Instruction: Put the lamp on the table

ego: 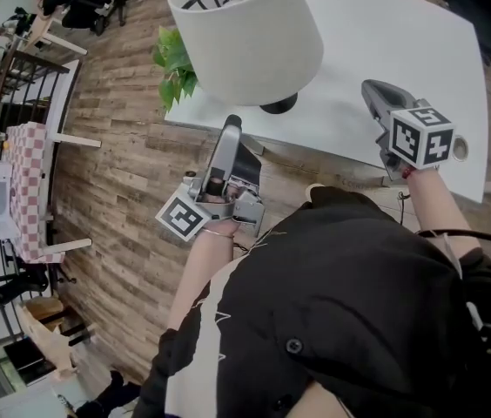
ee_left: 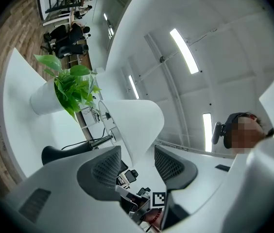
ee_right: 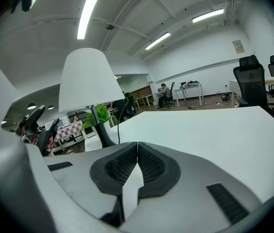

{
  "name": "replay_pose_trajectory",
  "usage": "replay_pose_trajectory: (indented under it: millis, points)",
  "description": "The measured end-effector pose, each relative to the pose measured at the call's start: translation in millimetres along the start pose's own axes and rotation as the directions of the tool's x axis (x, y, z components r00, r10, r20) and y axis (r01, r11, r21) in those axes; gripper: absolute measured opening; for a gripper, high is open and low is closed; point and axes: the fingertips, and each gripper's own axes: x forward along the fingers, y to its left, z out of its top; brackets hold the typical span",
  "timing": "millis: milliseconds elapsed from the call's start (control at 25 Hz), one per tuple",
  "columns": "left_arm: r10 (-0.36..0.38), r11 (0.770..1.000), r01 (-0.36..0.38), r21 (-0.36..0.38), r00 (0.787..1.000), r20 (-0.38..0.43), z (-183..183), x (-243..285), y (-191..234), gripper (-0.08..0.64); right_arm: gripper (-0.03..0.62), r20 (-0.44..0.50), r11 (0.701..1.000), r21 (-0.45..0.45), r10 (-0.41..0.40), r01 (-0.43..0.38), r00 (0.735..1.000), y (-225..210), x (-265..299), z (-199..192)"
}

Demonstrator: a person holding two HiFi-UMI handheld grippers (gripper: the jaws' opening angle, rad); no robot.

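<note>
The lamp stands upright on the white table [ego: 402,50], near its front edge. Its white shade [ego: 245,29] sits over a black base [ego: 279,105]. My left gripper [ego: 231,129] is just in front of the table edge, below the base, and points up at it. Its jaws are open, with nothing between them. In the left gripper view the shade [ee_left: 134,123] and the base [ee_left: 61,153] lie beyond the left gripper [ee_left: 137,166]. My right gripper [ego: 369,90] rests over the table to the right of the lamp, shut and empty. The right gripper [ee_right: 137,166] faces the shade [ee_right: 89,81] from the side.
A green plant [ego: 174,64] in a white pot [ee_left: 44,98] stands on the table just left of the lamp. A black cord [ee_right: 119,123] runs from the lamp. A checked-cloth table [ego: 28,190] and a railing stand on the wooden floor at left. Office chairs [ee_right: 251,81] stand beyond the table.
</note>
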Motion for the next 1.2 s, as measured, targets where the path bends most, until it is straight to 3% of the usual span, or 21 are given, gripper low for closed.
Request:
replay_pose_trajectory:
  millis: [200, 360, 440, 560, 800, 1000, 1200]
  points:
    - [-0.117, 0.992, 0.12, 0.04, 0.992, -0.052, -11.5, -21.6, -36.9, 0.192, 0.018, 0.02, 1.0, 0.005, 0.02, -0.02, 1.0, 27.1, -15.4, -6.7]
    - [-0.177, 0.982, 0.179, 0.062, 0.983, -0.048, -21.5, -47.7, -72.8, 0.065, 0.018, 0.051, 0.998, -0.008, 0.066, -0.066, 0.996, 64.1, -32.5, -3.9]
    - [-0.149, 0.983, 0.155, 0.096, 0.987, -0.068, -29.1, -56.0, -80.7, 0.054, 0.018, 0.057, 0.995, -0.024, 0.093, -0.092, 0.994, 79.8, -40.2, -3.4]
    - [-0.05, 0.973, 0.085, 0.214, 0.985, -0.167, -51.1, -59.7, -82.3, 0.031, 0.018, 0.062, 0.991, -0.034, 0.13, -0.128, 0.99, 94.2, -47.6, -6.6]
    - [0.147, 0.892, 0.029, 0.451, 0.926, -0.349, -96.5, -108.2, -102.9, 0.014, 0.018, 0.039, 0.989, -0.063, 0.136, -0.134, 0.99, 149.5, -96.2, -41.3]
    - [0.172, 0.871, 0.018, 0.491, 0.925, -0.339, -117.1, -119.3, -121.0, 0.012, 0.017, 0.001, 0.983, -0.108, 0.148, -0.147, 0.989, 164.3, -136.1, -59.6]
    - [0.148, 0.884, 0.018, 0.467, 0.937, -0.316, -127.7, -120.4, -138.4, 0.014, 0.017, -0.013, 0.976, -0.145, 0.163, -0.163, 0.987, 167.9, -164.6, -64.5]
